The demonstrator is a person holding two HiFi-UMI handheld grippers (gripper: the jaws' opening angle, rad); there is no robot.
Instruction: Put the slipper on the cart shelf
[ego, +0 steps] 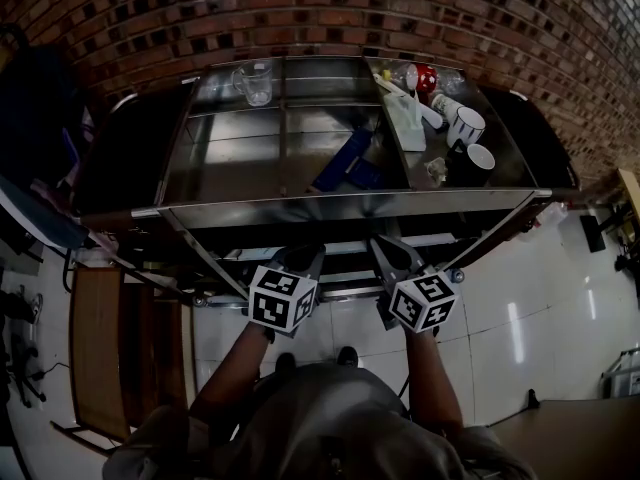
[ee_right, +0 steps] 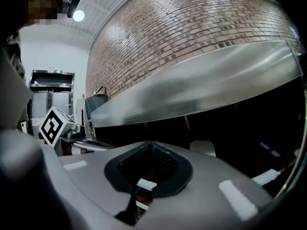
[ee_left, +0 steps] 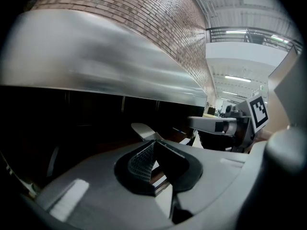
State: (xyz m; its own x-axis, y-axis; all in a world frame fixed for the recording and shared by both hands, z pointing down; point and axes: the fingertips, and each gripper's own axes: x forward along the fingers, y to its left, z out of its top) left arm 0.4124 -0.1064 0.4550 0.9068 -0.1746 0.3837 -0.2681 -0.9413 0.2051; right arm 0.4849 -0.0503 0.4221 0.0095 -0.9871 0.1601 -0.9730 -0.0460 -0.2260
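A blue slipper (ego: 345,163) lies on the steel cart (ego: 350,206), right of its middle; which level it rests on I cannot tell. Both grippers hang side by side just in front of the cart's front rail, below the top edge, pointing at the cart. My left gripper (ego: 312,253) (ee_left: 152,145) is shut with nothing in it. My right gripper (ego: 385,246) (ee_right: 151,145) is likewise shut and empty. In both gripper views the steel edge of the cart (ee_left: 110,75) (ee_right: 201,85) runs overhead, with dark space under it. The slipper does not show in either gripper view.
A glass mug (ego: 255,81) stands at the cart's back left. Two white cups (ego: 465,126), a red item (ego: 427,76) and small clutter fill the right end. A brick wall (ego: 300,8) backs the cart. A wooden bench (ego: 110,348) stands at the left on the tiled floor.
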